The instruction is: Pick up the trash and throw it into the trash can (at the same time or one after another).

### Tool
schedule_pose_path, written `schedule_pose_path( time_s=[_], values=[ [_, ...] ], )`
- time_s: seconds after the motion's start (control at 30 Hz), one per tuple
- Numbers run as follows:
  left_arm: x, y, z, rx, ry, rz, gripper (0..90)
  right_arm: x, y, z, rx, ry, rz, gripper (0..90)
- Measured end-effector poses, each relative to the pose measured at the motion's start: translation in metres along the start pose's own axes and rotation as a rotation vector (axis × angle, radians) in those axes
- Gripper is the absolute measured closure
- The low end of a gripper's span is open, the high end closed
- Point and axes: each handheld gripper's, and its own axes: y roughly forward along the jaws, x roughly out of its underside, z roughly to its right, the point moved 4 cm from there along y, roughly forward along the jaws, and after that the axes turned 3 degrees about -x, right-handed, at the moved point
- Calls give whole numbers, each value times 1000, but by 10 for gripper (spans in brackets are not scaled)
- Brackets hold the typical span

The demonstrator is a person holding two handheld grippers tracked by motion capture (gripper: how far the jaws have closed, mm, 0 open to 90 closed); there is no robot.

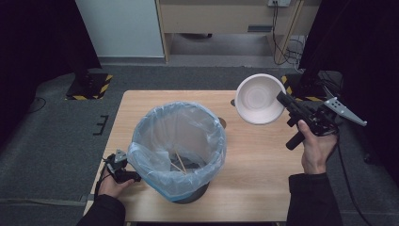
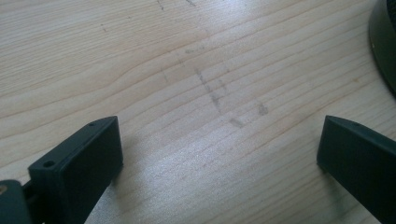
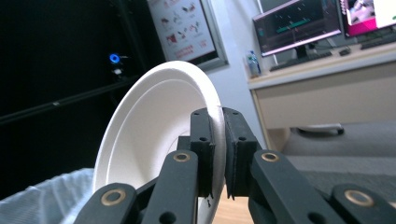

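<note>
On the bench [image 1: 263, 165] stands a lined bin [image 1: 176, 150], hiding part of the left hand-held gripper [image 2: 219, 154], whose jaws sit spread over bare wood. Above the far right edge, the right hand-held gripper [image 3: 217, 149] pinches the white bowl [image 1: 259, 99] by its rim, tilted on edge.
</note>
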Motion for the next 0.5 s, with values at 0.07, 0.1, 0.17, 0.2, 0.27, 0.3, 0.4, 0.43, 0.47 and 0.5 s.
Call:
schedule_pose_path(
  time_s=[0.07,0.1,0.17,0.2,0.27,0.3,0.4,0.43,0.47,0.5],
  values=[
    [0,0,0,0,0,1,0,-5,-1,-8,-22,-10,8,842],
    [0,0,0,0,0,1,0,-5,-1,-8,-22,-10,8,842],
    [0,0,0,0,0,1,0,-9,-2,-16,-42,-17,18,841],
    [0,0,0,0,0,1,0,-9,-2,-16,-42,-17,18,841],
    [0,0,0,0,0,1,0,-11,-3,-21,-55,-22,25,841],
    [0,0,0,0,0,1,0,-14,-3,-27,-74,-27,35,841],
    [0,0,0,1,-1,3,0,-16,-4,-32,-87,-35,40,841],
    [0,0,0,1,-1,3,0,-17,-3,-38,-100,-45,44,841],
    [0,0,0,1,-1,3,0,-17,-3,-38,-100,-45,44,841],
    [0,0,0,1,-1,3,0,-19,-3,-43,-111,-51,48,842]
  ],
)
